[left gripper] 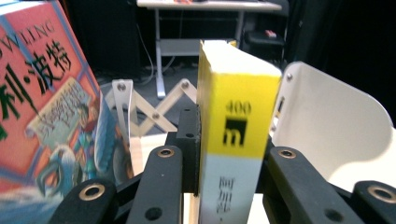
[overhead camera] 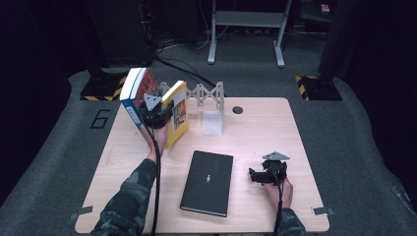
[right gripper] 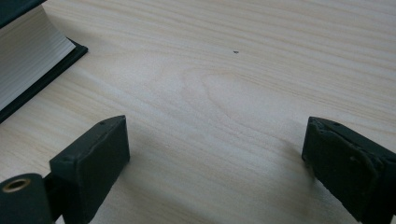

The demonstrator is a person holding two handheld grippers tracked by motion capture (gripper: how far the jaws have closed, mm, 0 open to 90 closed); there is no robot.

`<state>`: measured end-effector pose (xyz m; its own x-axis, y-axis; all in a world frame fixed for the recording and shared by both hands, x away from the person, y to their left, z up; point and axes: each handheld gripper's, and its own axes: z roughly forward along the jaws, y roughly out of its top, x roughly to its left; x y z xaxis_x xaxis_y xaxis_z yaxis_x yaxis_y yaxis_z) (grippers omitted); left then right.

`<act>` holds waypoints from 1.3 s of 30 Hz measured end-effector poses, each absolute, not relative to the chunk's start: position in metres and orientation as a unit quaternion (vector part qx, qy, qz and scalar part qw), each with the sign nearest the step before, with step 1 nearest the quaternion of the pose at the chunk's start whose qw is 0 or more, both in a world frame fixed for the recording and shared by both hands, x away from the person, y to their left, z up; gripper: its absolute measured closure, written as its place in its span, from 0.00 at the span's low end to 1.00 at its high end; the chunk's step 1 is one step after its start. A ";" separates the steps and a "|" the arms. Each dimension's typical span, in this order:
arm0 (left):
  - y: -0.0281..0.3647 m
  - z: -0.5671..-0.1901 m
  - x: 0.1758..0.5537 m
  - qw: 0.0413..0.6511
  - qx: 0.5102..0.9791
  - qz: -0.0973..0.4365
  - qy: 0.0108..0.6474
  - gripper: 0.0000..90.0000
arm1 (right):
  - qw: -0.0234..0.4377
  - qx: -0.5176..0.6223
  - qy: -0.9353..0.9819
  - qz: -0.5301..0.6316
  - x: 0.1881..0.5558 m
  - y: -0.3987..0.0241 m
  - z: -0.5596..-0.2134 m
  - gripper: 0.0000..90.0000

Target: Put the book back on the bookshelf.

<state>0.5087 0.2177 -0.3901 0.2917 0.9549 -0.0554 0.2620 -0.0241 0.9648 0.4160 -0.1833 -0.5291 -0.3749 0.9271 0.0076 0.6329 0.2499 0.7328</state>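
Spreading under everything, the wooden counter [overhead camera: 255,128] carries a white expanding book rack [overhead camera: 209,98] at its far edge, just beyond the left tongs [left gripper: 229,177]. Next in size, a black book [overhead camera: 207,183] lies flat between the two hands, its long axis running from near to far; it sits just left of the right tongs [right gripper: 215,154], closer to that hand than to the other. A blue-and-red illustrated book [left gripper: 42,107] leans up immediately left of the left tongs. Clamped between those tongs, spine towards the camera and long axis upright, stands the yellow book [left gripper: 236,126], with the rack's white end plate [left gripper: 327,126] just to its right; seating it in the rack probably depends on that narrow gap. Right tongs rest wide apart and empty, low over bare wood.
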 end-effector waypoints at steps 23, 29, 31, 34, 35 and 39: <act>0.232 -0.387 0.484 0.471 0.677 0.287 0.486 0.71 | 0.220 0.513 0.759 0.334 0.416 -0.183 -0.529 0.08; 0.225 -0.377 0.492 0.458 0.690 0.293 0.478 0.63 | 0.220 0.514 0.759 0.334 0.416 -0.183 -0.529 0.08; 0.223 -0.374 0.497 0.455 0.693 0.294 0.476 0.61 | 0.220 0.515 0.759 0.334 0.416 -0.183 -0.529 0.08; 0.222 -0.371 0.505 0.443 0.705 0.279 0.478 0.58 | 0.220 0.515 0.759 0.333 0.416 -0.183 -0.529 0.08; 0.222 -0.371 0.508 0.439 0.709 0.277 0.477 0.58 | 0.220 0.515 0.759 0.334 0.416 -0.183 -0.529 0.08; 0.221 -0.369 0.513 0.427 0.716 0.278 0.477 0.62 | 0.220 0.514 0.759 0.334 0.416 -0.183 -0.529 0.08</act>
